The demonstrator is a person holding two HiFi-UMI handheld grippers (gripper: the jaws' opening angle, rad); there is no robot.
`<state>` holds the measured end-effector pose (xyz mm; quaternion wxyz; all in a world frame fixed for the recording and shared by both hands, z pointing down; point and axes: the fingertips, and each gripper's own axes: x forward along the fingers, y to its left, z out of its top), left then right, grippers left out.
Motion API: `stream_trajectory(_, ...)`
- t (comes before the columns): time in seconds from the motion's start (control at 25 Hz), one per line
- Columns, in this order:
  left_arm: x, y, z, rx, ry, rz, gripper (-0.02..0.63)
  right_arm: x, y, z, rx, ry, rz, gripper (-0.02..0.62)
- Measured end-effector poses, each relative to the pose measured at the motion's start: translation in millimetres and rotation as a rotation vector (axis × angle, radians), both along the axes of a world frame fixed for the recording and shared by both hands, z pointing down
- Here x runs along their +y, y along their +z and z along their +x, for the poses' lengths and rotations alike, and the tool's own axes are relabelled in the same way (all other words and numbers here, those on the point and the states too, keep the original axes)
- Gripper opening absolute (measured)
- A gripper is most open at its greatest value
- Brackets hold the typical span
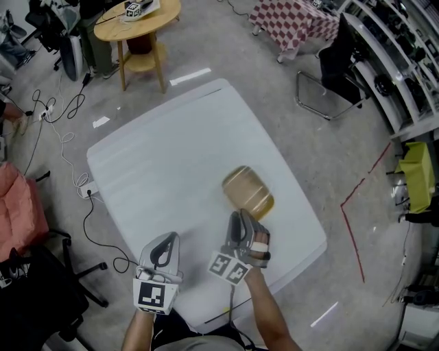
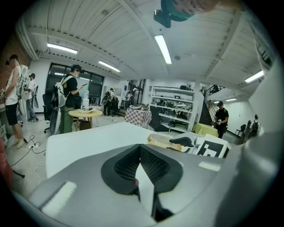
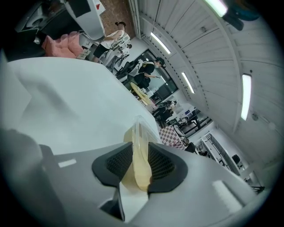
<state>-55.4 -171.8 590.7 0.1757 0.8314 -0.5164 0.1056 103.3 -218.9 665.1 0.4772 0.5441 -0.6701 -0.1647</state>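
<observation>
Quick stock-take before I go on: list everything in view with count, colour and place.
plastic container: one, clear yellowish, on the white table, right of centre
white table: one, white, middle of the floor
round table: one, light wood, beyond the white table, far left
checked-cloth table: one, red and white, far side
chair: one, black, far right
cables: several, black and white, floor at left
left gripper: one, grey, shut, empty, over the table's near edge
right gripper: one, grey, shut on the plastic container's near rim
</observation>
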Motion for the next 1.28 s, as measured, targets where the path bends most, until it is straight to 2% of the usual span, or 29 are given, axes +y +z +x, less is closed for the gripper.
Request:
stream_trajectory(0.4,9,-15,5,-0.010,0.035,0.036,0.012,-1,-27,22,0.055,0.080,0.100,0.048)
stream_trajectory(0.88,18,-49,11,-0.006,0.060,0.086,0.012,9,-64,50,0.071,0.165,0.163,0.039)
stream_trajectory(1.12,28,-76,13,-0.017,0.088,0.123,0.012,21,-101,55,0.039,0.193,0.211,0.039)
stream_trajectory(1.28,34,-99,17,-0.009,0.106,0.155,0.012,34,-129,57,-0.027,0.222,0.244,0.040)
